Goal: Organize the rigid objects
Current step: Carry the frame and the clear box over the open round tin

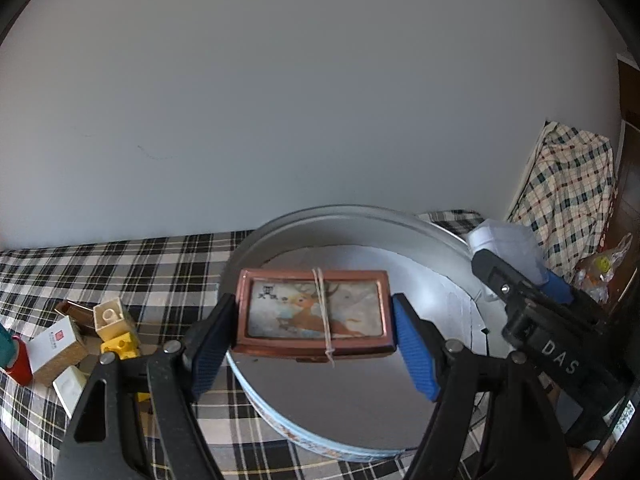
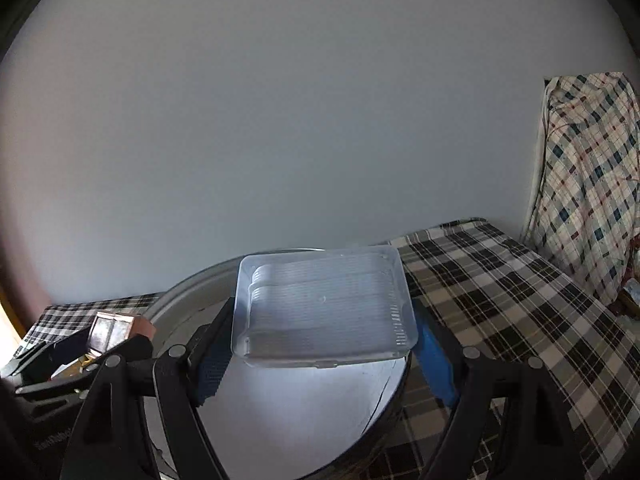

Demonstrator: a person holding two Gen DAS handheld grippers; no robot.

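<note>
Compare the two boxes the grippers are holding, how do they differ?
The copper box is opaque, with a deer picture and a rubber band around it; the clear plastic box is see-through and unbanded. Left gripper holds the copper one, right gripper the clear one. Both are rectangular, held above the round tin.

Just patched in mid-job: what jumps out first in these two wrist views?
The left gripper holds a copper-framed deer box, bound with a rubber band, above the round metal tin. The right gripper clamps a clear plastic box over the same tin. Small blocks and cartons crowd the plaid cloth left of it.
</note>
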